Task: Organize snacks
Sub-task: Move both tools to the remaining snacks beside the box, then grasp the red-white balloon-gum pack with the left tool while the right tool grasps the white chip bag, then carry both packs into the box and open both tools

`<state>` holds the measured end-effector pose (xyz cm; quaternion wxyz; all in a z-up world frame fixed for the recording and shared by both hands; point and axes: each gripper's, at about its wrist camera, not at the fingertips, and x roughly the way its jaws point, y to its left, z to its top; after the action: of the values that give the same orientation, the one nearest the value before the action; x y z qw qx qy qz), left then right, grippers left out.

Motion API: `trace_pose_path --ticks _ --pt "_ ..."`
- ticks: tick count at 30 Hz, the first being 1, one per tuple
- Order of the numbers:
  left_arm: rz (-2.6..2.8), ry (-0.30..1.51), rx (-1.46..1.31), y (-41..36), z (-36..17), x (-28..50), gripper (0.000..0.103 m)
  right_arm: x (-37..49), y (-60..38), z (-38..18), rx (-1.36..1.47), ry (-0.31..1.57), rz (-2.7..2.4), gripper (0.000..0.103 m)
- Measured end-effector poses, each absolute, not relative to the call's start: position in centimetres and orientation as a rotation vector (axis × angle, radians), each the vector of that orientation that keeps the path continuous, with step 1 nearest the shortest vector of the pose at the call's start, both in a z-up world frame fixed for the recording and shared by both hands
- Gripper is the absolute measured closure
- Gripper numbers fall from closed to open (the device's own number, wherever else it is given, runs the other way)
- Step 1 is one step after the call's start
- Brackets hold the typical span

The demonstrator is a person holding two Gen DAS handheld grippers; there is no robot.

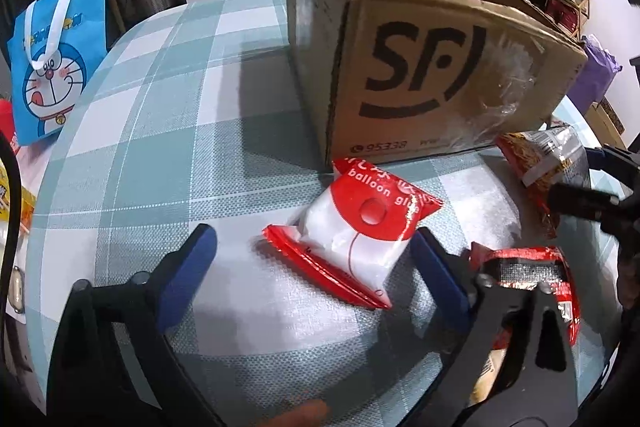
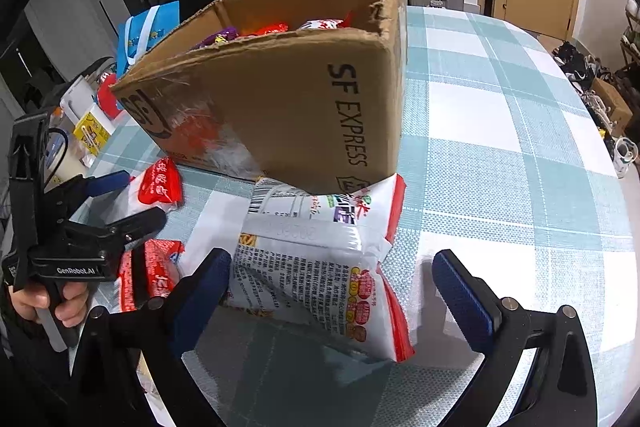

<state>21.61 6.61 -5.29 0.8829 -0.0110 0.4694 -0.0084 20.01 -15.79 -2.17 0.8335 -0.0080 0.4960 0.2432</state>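
Inside cardboard box (image 2: 280, 99): snack packets (image 2: 276, 28).

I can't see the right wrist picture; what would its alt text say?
The open right gripper reaches toward a white snack packet lying on the checked tablecloth, against the corner of a cardboard box marked SF EXPRESS that already holds snacks. At left, the left gripper sits open beside red packets.

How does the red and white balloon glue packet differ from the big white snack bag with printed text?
The red and white balloon glue packet is smaller and lies clear of the cardboard box; the big white snack bag with printed text is larger, its far end against the box's corner. Both lie on the checked tablecloth between open grippers.
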Motion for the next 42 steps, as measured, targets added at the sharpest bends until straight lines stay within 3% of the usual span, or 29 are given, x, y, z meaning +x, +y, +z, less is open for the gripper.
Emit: trace_pose_path --ticks 4,6,12,19,42 --pt "-0.058 0.96 -0.01 6.1 -4.9 21.3 0.03 20.0 -16.0 -1.8 0.027 1.041 0.543 0.019" --pt "-0.088 0.945 -0.004 5.7 -4.7 21.0 0.045 20.0 -16.0 -1.7 0.023 1.038 0.547 0.021" --pt "-0.113 0.903 -0.019 5.6 -3.8 20.5 0.057 19.5 -15.6 -1.3 0.016 1.031 0.584 0.035" --pt "-0.112 0.865 -0.032 5.9 -2.4 20.0 0.058 19.0 -15.9 -0.8 0.0 0.996 0.595 0.044" --pt "-0.072 0.7 -0.073 7.1 4.4 16.7 0.058 17.0 -18.9 5.7 0.039 0.828 0.608 0.044"
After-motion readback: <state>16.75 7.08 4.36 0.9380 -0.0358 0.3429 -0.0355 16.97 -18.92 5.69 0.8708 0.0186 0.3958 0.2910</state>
